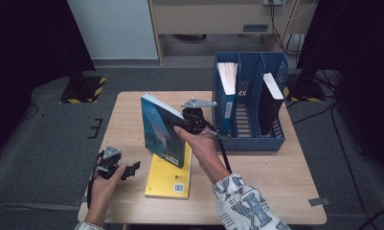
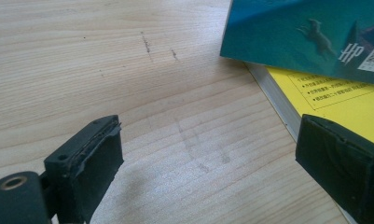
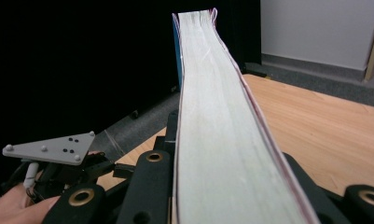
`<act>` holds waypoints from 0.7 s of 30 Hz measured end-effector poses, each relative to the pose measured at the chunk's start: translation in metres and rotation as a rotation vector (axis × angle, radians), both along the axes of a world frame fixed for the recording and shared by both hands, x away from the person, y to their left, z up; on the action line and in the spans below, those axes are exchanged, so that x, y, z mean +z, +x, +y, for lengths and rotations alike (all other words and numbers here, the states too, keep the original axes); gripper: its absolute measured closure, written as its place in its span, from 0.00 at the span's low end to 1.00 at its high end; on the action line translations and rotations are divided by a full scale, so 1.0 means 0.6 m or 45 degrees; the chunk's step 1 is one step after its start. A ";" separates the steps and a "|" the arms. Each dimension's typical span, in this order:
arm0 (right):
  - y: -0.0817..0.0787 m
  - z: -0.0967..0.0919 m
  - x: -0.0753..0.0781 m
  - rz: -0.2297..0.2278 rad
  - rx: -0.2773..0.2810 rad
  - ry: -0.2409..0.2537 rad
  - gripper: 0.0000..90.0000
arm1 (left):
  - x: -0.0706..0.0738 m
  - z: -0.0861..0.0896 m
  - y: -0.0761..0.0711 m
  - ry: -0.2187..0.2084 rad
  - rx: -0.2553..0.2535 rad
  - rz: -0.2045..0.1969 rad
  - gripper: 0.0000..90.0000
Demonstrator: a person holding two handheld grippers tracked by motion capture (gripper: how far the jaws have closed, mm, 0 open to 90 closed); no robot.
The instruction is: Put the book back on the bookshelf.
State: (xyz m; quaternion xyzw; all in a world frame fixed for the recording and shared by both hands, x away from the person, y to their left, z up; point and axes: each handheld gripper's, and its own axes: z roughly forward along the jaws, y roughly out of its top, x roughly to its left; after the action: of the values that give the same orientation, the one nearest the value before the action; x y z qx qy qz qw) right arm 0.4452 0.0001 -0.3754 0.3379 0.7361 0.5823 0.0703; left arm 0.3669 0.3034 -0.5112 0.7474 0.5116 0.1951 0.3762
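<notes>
- Two books are being catalogued at the middle of the wooden table (image 1: 276,191): a blue-green book (image 1: 162,129) and a yellow book (image 1: 170,178).
- The blue-green book is being held upright and slightly tilted above the table, its lower corner over the yellow book's far end; whether the two are touching cannot be told.
- The right claw (image 1: 180,125) is being kept clamped on the blue-green book; in the right gripper view the pale page edge (image 3: 212,121) is being pinched between both black jaws.
- The yellow book is being left flat on the table, near the front edge, back cover up.
- The left claw (image 1: 132,168) is being held low at the table's front left, jaws apart and gripping nothing, pointed toward the yellow book (image 2: 343,100) just beside it.
- A blue file rack (image 1: 249,139) is being recorded at the table's far right, with one book standing in each of two compartments, well apart from the claws.
</notes>
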 end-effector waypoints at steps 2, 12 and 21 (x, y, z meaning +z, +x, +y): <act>-0.001 -0.004 0.003 0.014 -0.004 0.012 0.81 | -0.001 0.000 0.000 0.006 0.001 0.005 0.07; -0.005 -0.033 0.019 0.050 -0.007 0.034 0.82 | -0.009 0.006 0.004 0.055 0.058 0.032 0.08; -0.012 -0.069 0.032 0.035 -0.039 0.051 0.81 | -0.018 0.013 0.009 0.111 0.089 0.054 0.08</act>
State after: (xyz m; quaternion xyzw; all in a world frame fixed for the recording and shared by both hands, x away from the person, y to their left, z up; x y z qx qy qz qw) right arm 0.4379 -0.0416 -0.3563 0.3585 0.7200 0.5909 0.0624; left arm 0.3723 0.3114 -0.5222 0.7487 0.5364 0.2145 0.3252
